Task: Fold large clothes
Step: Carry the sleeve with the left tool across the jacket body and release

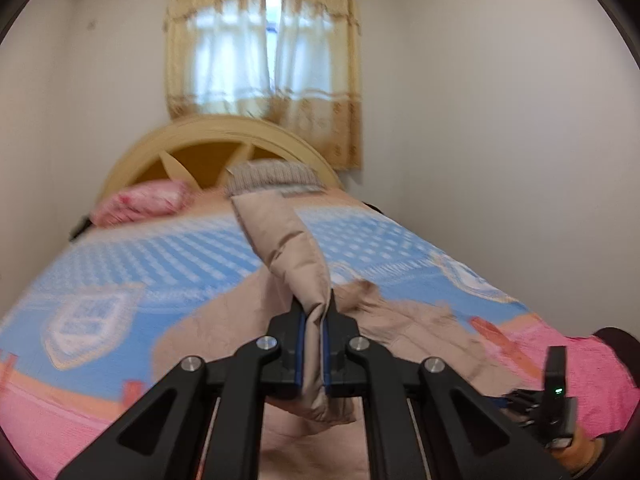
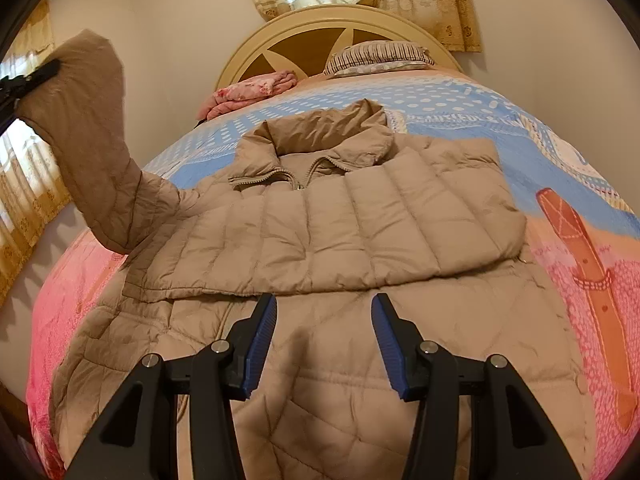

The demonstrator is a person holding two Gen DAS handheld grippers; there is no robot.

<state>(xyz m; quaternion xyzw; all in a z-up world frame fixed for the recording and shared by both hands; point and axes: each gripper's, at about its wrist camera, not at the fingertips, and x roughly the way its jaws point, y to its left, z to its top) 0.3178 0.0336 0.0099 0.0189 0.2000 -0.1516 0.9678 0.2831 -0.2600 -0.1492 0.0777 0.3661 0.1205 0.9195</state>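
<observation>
The bed (image 2: 460, 112) carries a tan padded jacket (image 2: 340, 220), spread flat, collar toward the headboard — likely light, soft, bulky and rather slippery, best pinched at cuffs or hems. The left tongs (image 1: 314, 312) pinch its raised sleeve (image 1: 288, 248); the right tongs (image 2: 324, 312) hover spread above the body. Its lower hem is cut off — the left view is blurred.

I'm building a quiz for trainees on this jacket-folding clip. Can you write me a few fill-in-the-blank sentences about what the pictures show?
1. The left gripper is shut on the jacket's ____.
2. The right gripper hovers over the jacket with its jaws ____.
3. The jacket lies on a ____.
4. The curtains hang behind the ____.

Missing words: sleeve; open; bed; headboard
</observation>
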